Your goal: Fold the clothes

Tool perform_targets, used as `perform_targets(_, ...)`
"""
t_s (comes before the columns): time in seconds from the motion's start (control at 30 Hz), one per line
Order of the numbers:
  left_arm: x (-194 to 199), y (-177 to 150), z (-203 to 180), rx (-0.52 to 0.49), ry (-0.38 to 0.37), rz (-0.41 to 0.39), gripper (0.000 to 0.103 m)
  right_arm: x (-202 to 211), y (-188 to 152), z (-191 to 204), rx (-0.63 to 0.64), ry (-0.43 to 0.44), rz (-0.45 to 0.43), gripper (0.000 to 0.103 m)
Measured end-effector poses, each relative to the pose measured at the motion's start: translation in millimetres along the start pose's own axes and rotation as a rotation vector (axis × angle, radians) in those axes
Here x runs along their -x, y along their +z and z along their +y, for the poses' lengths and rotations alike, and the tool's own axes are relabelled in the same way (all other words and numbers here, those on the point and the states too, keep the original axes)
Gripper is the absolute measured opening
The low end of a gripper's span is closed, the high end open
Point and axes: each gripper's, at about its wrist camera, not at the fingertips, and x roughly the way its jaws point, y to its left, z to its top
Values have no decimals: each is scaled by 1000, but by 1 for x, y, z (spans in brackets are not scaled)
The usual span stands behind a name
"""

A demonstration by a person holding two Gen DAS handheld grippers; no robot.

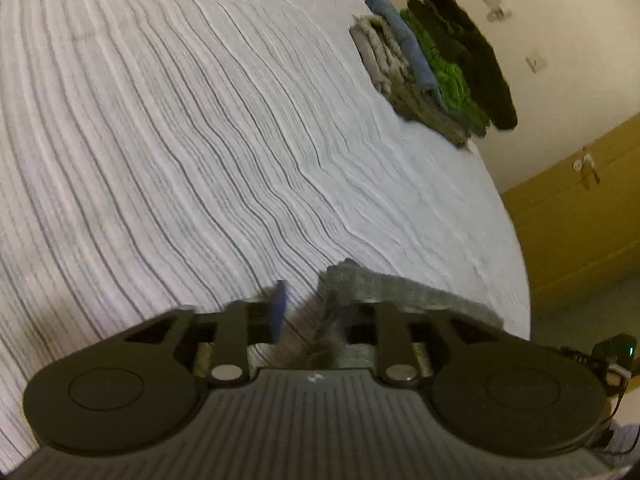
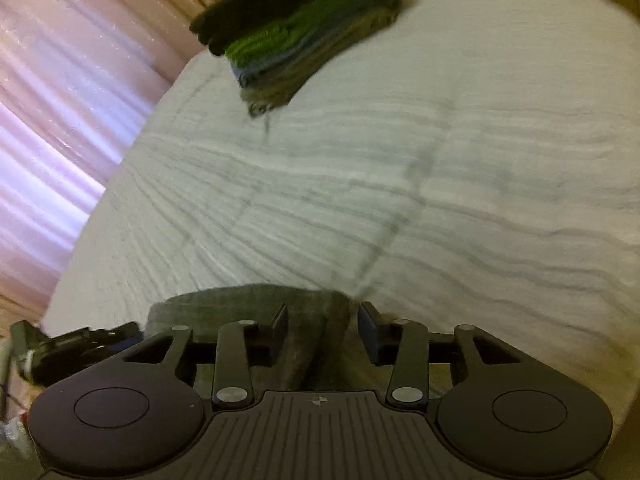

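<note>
A grey cloth (image 1: 400,290) lies at the near edge of the striped white bed (image 1: 180,140), stretched between my two grippers. My left gripper (image 1: 308,312) is open. Its blue left pad (image 1: 279,312) stands clear of the cloth, which drapes over and hides the right finger. In the right wrist view the same grey cloth (image 2: 240,300) bunches between the fingers of my right gripper (image 2: 322,324), also open, with a slim gap beside the right pad (image 2: 368,330). Both views are blurred by motion.
A stack of folded clothes (image 1: 436,60), black, green, blue and grey-beige, sits at the bed's far corner (image 2: 304,28). A yellow cabinet (image 1: 580,220) stands past the bed edge. A pink curtain (image 2: 52,100) hangs on the other side.
</note>
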Motion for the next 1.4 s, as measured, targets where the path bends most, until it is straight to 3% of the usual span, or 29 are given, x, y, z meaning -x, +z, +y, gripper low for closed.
perform_targets(0.17,1,2,-2,-1,-11,-6,29,18,-2,19,109,-30,-58,42)
perform_targets(0.27,-2,4,-5,-24,-21,2,29,2,-4,24,139,-36,-28,42)
perform_targets(0.37,-6,3,-7,-47,-21,15,29,-5,-6,19,109,-24,-10,20)
perform_targets(0.5,-14,0,-14,-79,-28,30,27,-8,-6,19,113,-17,-2,20)
perform_targets(0.53,-15,0,-16,-89,-27,37,21,-7,-6,19,109,-11,-3,20)
perform_targets(0.57,-16,0,-17,-106,-30,41,8,-3,-7,20,112,-4,-24,3)
perform_targets(0.6,-16,0,-20,-130,-27,36,0,0,-7,21,115,2,-45,3)
perform_targets(0.87,15,3,-27,-160,-96,-128,0,31,-3,37,151,30,-179,3)
perform_targets(1.17,-10,3,-32,-206,0,-96,0,-2,-2,26,102,-82,-127,3)
perform_targets(1.23,-23,1,-32,-220,54,-48,0,-16,-2,22,83,-111,-82,3)
perform_targets(1.33,-34,-3,-29,-216,144,3,9,-28,-2,23,56,-169,-31,3)
perform_targets(1.37,-33,-4,-29,-214,164,1,12,-22,-3,28,60,-186,-43,16)
perform_targets(1.4,-27,-6,-31,-205,175,0,21,-15,-4,32,64,-202,-55,46)
